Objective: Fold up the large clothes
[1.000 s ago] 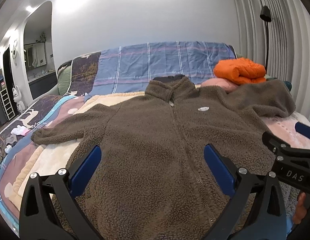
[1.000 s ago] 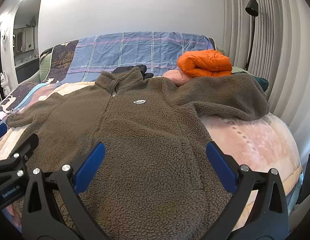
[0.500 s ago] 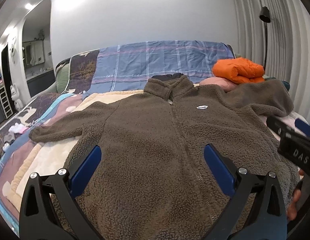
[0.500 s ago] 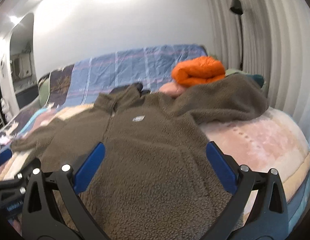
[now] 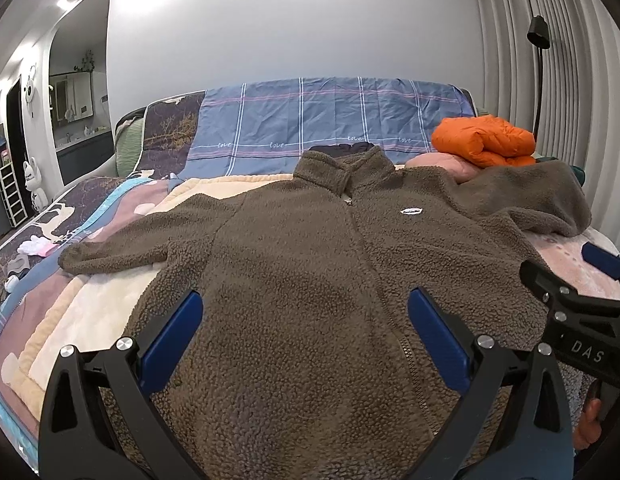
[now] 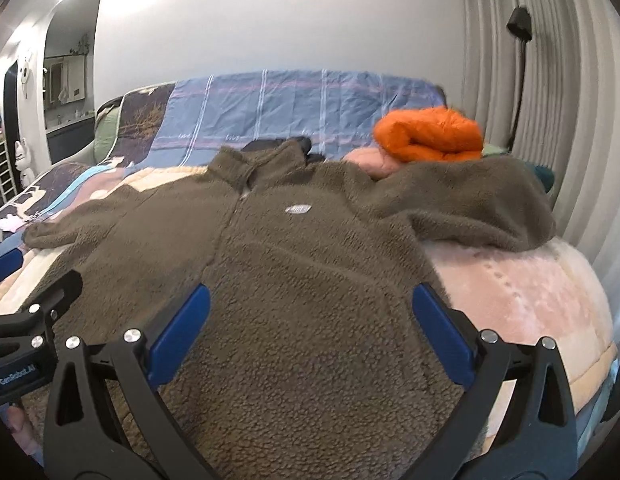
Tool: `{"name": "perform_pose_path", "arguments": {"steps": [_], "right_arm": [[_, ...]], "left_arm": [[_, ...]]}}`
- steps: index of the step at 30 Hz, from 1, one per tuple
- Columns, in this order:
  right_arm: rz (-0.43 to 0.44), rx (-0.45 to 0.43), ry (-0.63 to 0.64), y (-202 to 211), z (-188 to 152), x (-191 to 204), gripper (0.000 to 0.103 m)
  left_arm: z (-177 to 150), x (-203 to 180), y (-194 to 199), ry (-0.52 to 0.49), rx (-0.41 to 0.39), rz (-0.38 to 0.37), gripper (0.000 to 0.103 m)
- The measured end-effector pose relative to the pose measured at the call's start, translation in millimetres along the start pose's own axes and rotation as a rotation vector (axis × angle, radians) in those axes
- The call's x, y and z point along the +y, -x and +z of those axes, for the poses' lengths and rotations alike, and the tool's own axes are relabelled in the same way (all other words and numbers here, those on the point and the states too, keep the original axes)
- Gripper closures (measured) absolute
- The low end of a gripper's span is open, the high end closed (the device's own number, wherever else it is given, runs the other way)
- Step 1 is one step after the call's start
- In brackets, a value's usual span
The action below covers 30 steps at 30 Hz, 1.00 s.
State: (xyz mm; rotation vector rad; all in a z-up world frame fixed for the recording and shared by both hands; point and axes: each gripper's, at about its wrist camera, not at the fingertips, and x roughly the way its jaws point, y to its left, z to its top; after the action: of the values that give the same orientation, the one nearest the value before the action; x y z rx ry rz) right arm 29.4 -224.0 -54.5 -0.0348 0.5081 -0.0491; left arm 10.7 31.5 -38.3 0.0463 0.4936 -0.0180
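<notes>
A brown fleece jacket (image 5: pixel 310 264) lies front up on the bed, zipped, collar toward the headboard; it also shows in the right wrist view (image 6: pixel 310 264). Its left sleeve (image 5: pixel 121 240) stretches out flat. Its right sleeve (image 5: pixel 542 200) bends over a pink cushion. My left gripper (image 5: pixel 305 340) is open and empty above the jacket's lower front. My right gripper (image 6: pixel 310 332) is open and empty above the lower right front. The right gripper also shows at the right edge of the left wrist view (image 5: pixel 578 320).
A folded orange puffer jacket (image 5: pixel 484 146) sits at the back right by the headboard. A blue plaid cover (image 5: pixel 310 120) drapes the headboard. The bed's patterned blanket (image 5: pixel 69 300) lies under the jacket. A black floor lamp (image 5: pixel 538 40) stands by the curtain. Small pink items (image 5: pixel 37 247) lie at the left edge.
Both grippers stay open over the jacket's hem. The right wrist view tilted up and back and swung slightly; the jacket has not moved.
</notes>
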Motion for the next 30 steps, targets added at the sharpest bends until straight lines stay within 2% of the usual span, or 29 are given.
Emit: {"name": "perform_pose_path", "arguments": {"steps": [3,10,15,20,30], "right_arm": [[0.014,0.036,0.004,-5,-1,2,0.002],[-0.068,0.025,0.058,-3,-4,15,0.002],[-0.067,0.013,0.050,1,-4,15,0.002],[-0.135,0.018,0.073,-1,-4,18,0.002],[-0.098,0.047,0.067,-5,-4,16,0.002]], "left_arm": [[1,0,0,-0.001,0.002,-0.002,0.001],[1,-1,-3,-0.005,0.015,-0.003,0.001],[0,-1,-5,-0.009,0.016,0.000,0.001],[-3,-1,-5,-0.004,0.019,-0.004,0.001],[-4,-2,-6,-0.010,0.025,-0.011,0.001]]}}
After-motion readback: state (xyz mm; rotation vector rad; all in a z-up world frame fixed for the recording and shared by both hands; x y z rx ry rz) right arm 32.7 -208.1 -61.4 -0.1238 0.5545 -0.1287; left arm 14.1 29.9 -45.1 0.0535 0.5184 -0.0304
